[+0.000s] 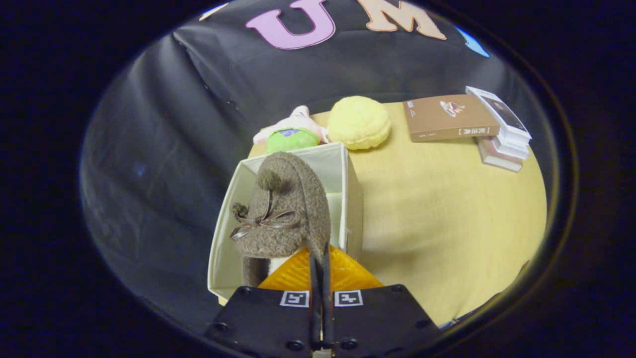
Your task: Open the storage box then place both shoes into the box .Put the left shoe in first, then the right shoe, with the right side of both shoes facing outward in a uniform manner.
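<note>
shoe held over the open storage box

your gripper point(320, 258) has its jaws pressed nearly together, pinching the rear edge of a brown fuzzy shoe point(285, 209). the shoe hangs just ahead of the jaws, toe pointing away from you, with a thin brown ribbon bow point(263, 221) and two small pompoms on its upper. it sits over the open mouth of the pale fabric storage box point(350, 199), which stands at the near left part of the yellow worktop point(447, 223); you cannot tell whether the shoe touches the box floor. beyond the box, just behind its far wall, lies a pink and green plush toy point(290, 134), and beside that a round yellow plush cushion point(358, 123). well apart, at the far right of the worktop, a brown book point(449, 118) lies flat next to a small stack of books point(502, 129).
</note>
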`<control>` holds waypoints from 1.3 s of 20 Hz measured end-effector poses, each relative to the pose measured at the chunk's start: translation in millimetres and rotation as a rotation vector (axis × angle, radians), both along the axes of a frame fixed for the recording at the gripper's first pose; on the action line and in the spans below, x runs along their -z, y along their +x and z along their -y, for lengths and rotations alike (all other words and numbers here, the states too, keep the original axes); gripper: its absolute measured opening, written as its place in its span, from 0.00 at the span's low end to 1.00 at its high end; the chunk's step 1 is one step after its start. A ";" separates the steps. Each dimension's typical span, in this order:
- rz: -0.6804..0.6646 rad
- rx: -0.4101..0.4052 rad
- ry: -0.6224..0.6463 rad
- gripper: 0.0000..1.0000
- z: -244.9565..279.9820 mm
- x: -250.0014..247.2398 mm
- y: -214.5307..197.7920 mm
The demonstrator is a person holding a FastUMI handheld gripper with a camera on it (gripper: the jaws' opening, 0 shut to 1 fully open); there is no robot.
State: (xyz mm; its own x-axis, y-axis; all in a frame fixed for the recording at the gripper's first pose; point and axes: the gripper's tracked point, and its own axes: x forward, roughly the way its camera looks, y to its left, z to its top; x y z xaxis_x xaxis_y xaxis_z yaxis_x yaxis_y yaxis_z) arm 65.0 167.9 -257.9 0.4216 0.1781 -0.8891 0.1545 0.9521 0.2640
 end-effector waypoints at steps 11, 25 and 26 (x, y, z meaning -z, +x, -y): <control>0.147 -0.038 -0.035 0.76 -11.8 -35.8 12.0; 0.669 -0.124 -0.113 1.00 68.5 -184.6 -9.9; 0.698 -0.115 -0.135 1.00 81.0 -192.2 -12.8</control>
